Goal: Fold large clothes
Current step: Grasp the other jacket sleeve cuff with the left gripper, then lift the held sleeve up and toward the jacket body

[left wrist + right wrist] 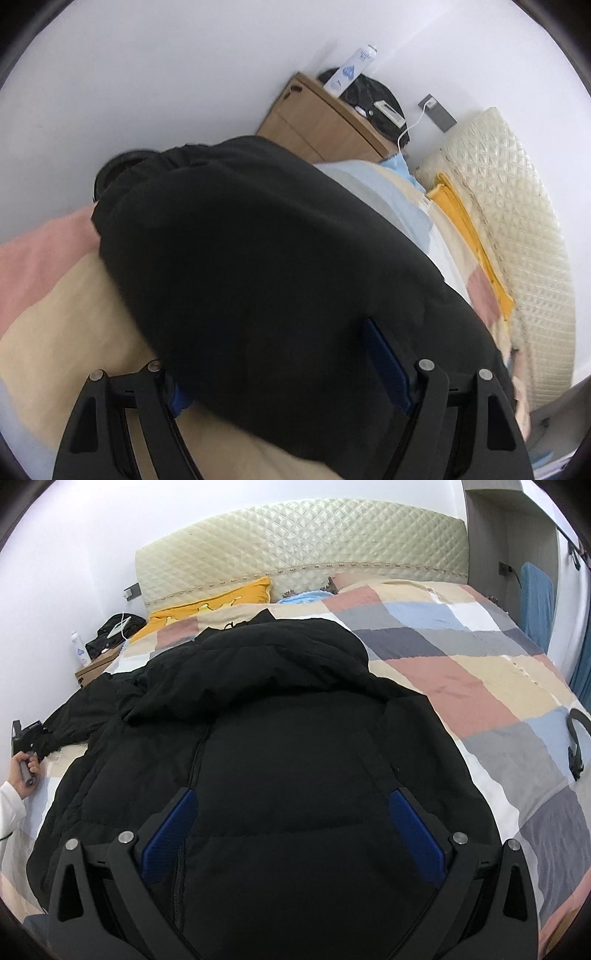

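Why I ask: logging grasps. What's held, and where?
Right gripper: nothing, open over the black jacket. Left gripper straddles its sleeve; grip cannot be told.

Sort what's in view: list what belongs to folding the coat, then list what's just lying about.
Belongs to the job:
black padded coat, spread on the patchwork bedspread
left tool, at the coat's sleeve
right tool, open over the coat

Just lying about:
yellow pillow
bedside cabinet
white bottle
black strap
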Tool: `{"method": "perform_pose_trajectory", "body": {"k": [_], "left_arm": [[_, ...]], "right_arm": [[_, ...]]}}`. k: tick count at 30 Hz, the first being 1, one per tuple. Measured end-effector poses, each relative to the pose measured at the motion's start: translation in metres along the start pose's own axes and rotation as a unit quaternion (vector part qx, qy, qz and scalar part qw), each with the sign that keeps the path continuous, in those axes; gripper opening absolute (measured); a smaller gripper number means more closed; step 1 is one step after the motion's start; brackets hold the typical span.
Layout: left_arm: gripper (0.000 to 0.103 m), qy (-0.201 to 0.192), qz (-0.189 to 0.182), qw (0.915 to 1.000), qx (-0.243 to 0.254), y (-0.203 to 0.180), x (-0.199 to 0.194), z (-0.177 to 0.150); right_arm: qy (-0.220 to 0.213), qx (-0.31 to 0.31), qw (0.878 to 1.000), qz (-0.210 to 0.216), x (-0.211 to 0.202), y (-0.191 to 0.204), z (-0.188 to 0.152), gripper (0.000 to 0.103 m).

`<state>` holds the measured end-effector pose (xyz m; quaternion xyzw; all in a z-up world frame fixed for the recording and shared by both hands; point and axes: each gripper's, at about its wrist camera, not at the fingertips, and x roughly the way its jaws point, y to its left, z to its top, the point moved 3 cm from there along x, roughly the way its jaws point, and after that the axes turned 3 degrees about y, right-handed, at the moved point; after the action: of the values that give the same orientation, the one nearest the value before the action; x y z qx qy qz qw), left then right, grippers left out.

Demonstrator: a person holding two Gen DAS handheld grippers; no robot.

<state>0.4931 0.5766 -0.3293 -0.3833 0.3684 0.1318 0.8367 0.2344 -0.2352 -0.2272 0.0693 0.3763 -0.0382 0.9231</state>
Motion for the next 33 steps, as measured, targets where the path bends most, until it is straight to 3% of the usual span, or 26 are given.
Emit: {"method": "perform_pose_trajectory", "body": {"k": [1, 3, 7, 9, 13, 27, 33], "left_arm": [[0.079, -0.008, 0.001, 1.0000, 0.001, -0.002, 0.000, 0.001], [0.070, -0.026, 0.003, 0.9996, -0.011, -0.001, -0.002, 0.002], [0.029, -0.034, 0.000, 0.9976, -0.060, 0.005, -0.012, 0.003], [0.015, -0.043, 0.011, 0.9976, -0.053, -0.003, -0.023, 0.004], [0.011, -0.064, 0.031, 0.9970, -0.030, -0.023, -0.053, 0.006], [0.009, -0.120, 0.008, 0.9927, 0.004, -0.123, -0.181, 0.022], [0.009, -0.140, -0.001, 0.9882, 0.061, -0.180, -0.233, 0.018]], "right_arm": [[-0.003, -0.006, 1.000, -0.002, -0.001, 0.002, 0.001, 0.103], [-0.006, -0.013, 1.000, -0.001, -0.003, 0.005, 0.001, 0.103], [-0.018, -0.025, 1.000, 0.000, -0.011, 0.007, 0.003, 0.103], [-0.024, -0.030, 0.999, -0.001, -0.015, 0.006, 0.003, 0.103], [-0.024, -0.027, 0.999, 0.015, -0.021, 0.004, 0.001, 0.103], [-0.074, -0.042, 0.996, 0.029, -0.061, 0.002, 0.000, 0.103], [-0.099, -0.047, 0.993, 0.032, -0.079, -0.003, 0.001, 0.103]]}}
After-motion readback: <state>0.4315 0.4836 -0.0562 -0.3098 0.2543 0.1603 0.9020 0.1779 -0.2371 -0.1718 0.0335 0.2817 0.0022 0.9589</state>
